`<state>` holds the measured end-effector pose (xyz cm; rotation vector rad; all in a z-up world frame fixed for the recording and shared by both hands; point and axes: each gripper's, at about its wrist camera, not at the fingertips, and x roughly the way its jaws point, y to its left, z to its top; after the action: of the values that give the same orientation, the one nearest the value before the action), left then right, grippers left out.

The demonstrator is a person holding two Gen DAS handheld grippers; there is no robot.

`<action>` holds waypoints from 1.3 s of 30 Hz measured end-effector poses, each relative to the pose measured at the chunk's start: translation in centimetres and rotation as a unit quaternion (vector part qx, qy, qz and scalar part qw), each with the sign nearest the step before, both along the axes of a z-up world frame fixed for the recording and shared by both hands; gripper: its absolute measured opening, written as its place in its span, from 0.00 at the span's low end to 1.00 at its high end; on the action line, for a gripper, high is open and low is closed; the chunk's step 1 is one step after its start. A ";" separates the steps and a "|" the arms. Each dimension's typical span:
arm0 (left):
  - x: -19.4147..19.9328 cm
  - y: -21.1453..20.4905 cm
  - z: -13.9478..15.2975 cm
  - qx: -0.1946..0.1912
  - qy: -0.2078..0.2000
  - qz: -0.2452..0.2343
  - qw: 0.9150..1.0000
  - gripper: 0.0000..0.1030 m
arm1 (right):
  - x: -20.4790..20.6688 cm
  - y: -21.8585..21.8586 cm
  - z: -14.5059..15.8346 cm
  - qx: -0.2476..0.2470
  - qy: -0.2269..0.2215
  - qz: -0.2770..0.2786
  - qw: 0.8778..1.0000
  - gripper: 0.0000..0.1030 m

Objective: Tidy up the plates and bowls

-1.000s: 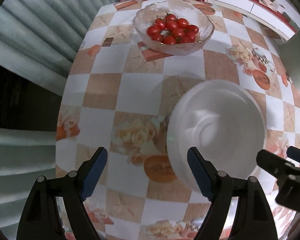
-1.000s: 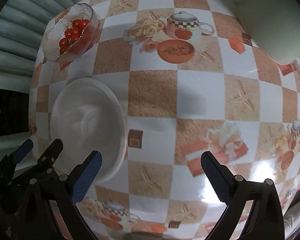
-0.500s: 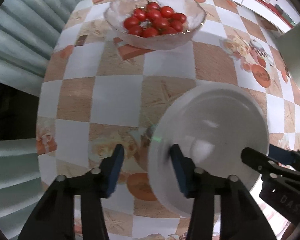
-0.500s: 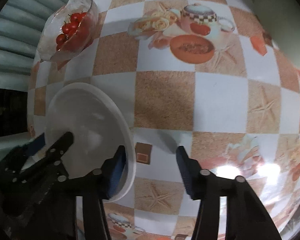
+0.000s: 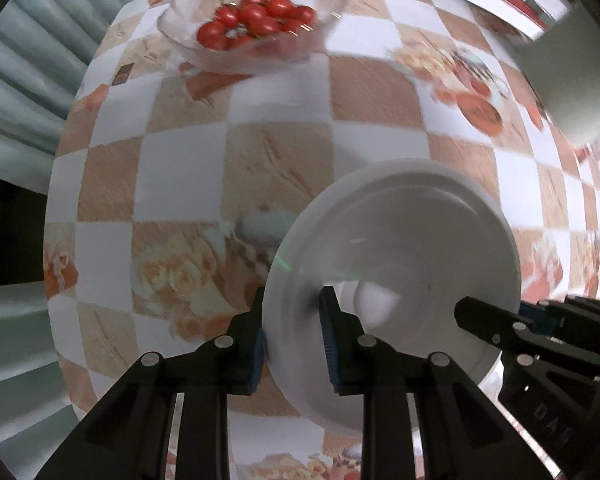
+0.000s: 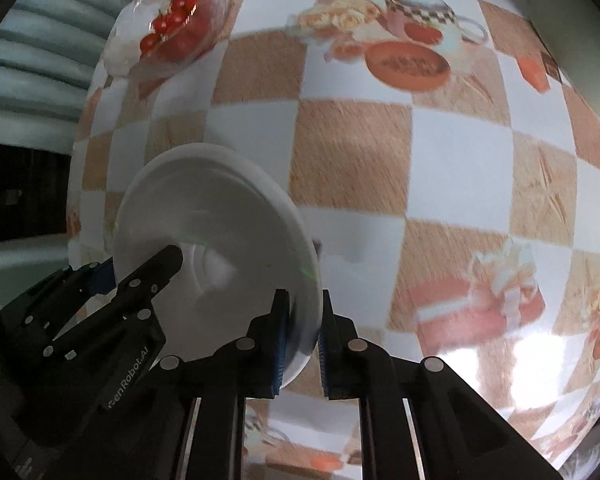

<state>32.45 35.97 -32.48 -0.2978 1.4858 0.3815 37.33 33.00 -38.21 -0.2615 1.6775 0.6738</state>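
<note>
Clamped between both grippers' pads, the white plate looks smooth and softly glossy, like glazed ceramic. Ahead of it, the tablecloth is a slick, shiny printed sheet throwing glare. Farther ahead, the bowl of tomatoes looks like clear textured glass.

"GenRobot.AI" is printed on the left gripper.

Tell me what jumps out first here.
A white plate, near the table's front, pinched at opposite rim edges by the left tool and right tool. Behind it, at the far edge of the checkered tablecloth, sits a glass bowl of red tomatoes.
</note>
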 end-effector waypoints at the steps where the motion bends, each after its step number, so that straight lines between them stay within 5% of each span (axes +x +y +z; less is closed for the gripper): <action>1: -0.5 -0.8 -0.1 -0.001 0.002 -0.007 1.000 0.26 | -0.2 -0.4 0.0 -0.002 0.002 0.001 1.000 0.14; 15: -9.1 -11.2 -0.7 -0.031 0.025 -0.054 0.998 0.26 | -7.5 -8.8 -0.8 -0.031 0.047 -0.014 0.998 0.14; 23: -10.2 -13.1 -0.6 -0.029 0.022 -0.059 0.998 0.26 | -8.5 -10.0 -0.5 -0.032 0.045 -0.040 0.998 0.14; 31: -10.3 -12.8 4.0 -0.011 -0.001 -0.076 0.997 0.26 | -6.7 -13.3 3.4 -0.010 0.027 -0.052 0.998 0.14; 39: -12.2 -17.7 9.0 -0.011 -0.022 -0.119 0.993 0.26 | -9.1 -16.4 6.7 -0.012 0.011 -0.078 0.997 0.14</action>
<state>20.29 18.28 -23.45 -0.1429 1.4647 0.1656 28.26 16.57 -31.49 -0.1388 1.7089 0.5412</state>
